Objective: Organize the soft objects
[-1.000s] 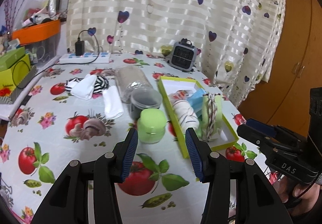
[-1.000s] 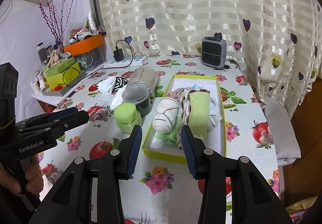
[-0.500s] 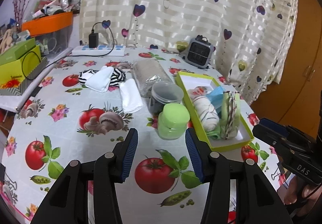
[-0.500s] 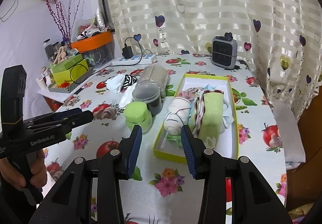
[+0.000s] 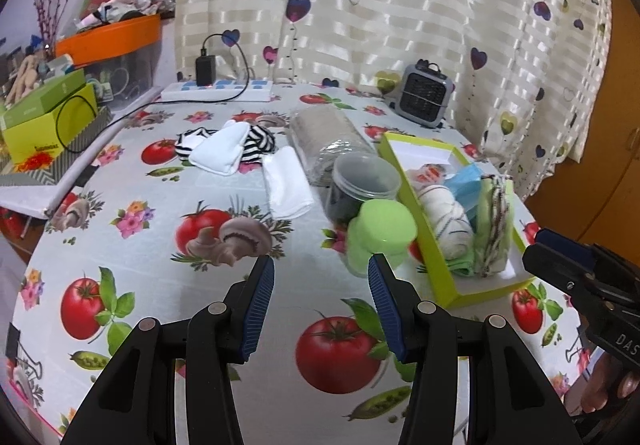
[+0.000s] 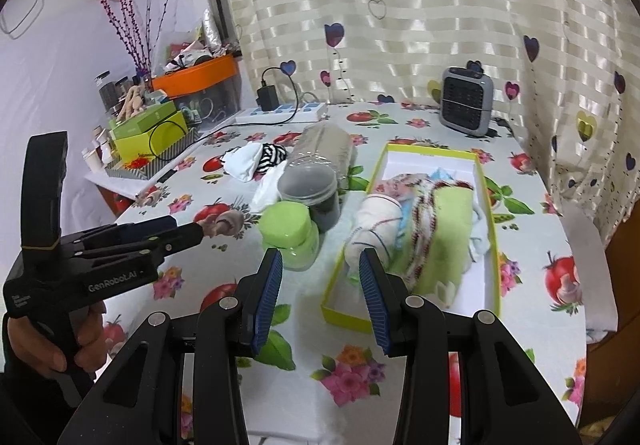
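I have both grippers above the near part of the surface point(image 5: 132, 253), and neither one holds anything. The jaws of the left gripper point(image 5: 321, 301) stand apart with only the tablecloth between them; the jaws of the right gripper point(image 6: 320, 295) stand apart also, empty.

The yellow-green box point(image 6: 490, 229) on the right already contains several rolled soft things: a white striped roll point(image 6: 374, 221), a green roll point(image 6: 444, 221) and some blue cloth behind them. On the surface, beyond the two jars, there remain a white sock point(image 5: 220, 151) lying over a black-and-white striped sock point(image 5: 258, 139), and a folded white cloth point(image 5: 286, 187) just beside the dark jar point(image 5: 358, 189).

I judge that I am between two picks: some pieces are stored, these loose ones are not yet. The next move calls for reaching the left gripper forward past the green-lidded jar point(image 5: 378, 233), without pushing it, and lowering the jaws around the folded cloth, which looks the nearest piece. It is thin and flat, so I must pinch low.
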`<state>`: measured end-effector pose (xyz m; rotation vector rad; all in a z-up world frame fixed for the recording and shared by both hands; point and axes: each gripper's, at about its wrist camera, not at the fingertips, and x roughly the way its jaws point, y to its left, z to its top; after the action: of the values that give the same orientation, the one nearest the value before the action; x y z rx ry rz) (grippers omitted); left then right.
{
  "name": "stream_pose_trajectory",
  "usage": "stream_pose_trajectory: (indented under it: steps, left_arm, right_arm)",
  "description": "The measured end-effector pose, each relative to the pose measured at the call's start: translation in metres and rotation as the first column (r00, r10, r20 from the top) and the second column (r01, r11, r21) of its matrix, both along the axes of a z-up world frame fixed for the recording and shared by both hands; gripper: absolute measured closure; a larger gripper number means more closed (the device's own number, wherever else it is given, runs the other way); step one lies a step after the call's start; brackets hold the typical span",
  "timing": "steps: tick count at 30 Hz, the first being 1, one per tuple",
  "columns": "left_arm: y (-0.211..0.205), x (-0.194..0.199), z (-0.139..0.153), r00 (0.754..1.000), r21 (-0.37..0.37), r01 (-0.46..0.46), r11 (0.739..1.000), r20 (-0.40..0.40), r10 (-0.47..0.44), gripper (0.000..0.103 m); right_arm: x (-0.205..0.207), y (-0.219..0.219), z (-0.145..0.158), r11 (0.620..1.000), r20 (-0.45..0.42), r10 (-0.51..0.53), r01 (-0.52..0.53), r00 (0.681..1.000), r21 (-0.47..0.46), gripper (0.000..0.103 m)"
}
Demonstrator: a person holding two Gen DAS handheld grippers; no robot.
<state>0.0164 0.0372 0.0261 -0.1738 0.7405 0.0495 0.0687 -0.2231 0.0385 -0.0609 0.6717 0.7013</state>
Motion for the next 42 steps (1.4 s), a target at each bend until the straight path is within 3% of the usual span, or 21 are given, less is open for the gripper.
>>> stream_pose_trajectory:
  steps: [17, 25, 33, 42]
  left_arm:
    - [0.057, 0.018, -0.018, 0.993, -0.027, -0.114, 0.993, -0.04, 0.113, 0.055]
    - [0.093, 0.022, -0.022, 0.983, -0.049, -0.178, 0.983, -0.043, 0.176, 0.055]
    - [0.122, 0.021, -0.027, 0.974, -0.083, -0.225, 0.971, -0.043, 0.222, 0.055]
    - [0.14, 0.014, -0.027, 0.969, -0.118, -0.245, 0.962, -0.031, 0.244, 0.055]
  right_arm:
    - [0.022, 0.091, 0.002, 0.985, 0.005, 0.159, -0.158, 0.987, -0.063, 0.062]
    - [0.049, 0.15, -0.011, 0.971, -0.044, 0.207, -0.211, 0.977, -0.112, 0.062]
    - [0.073, 0.201, -0.033, 0.946, -0.081, 0.196, -0.21, 0.977, -0.248, 0.062]
    - [0.09, 0.245, -0.059, 0.882, -0.09, 0.164, -0.187, 0.982, -0.434, 0.062]
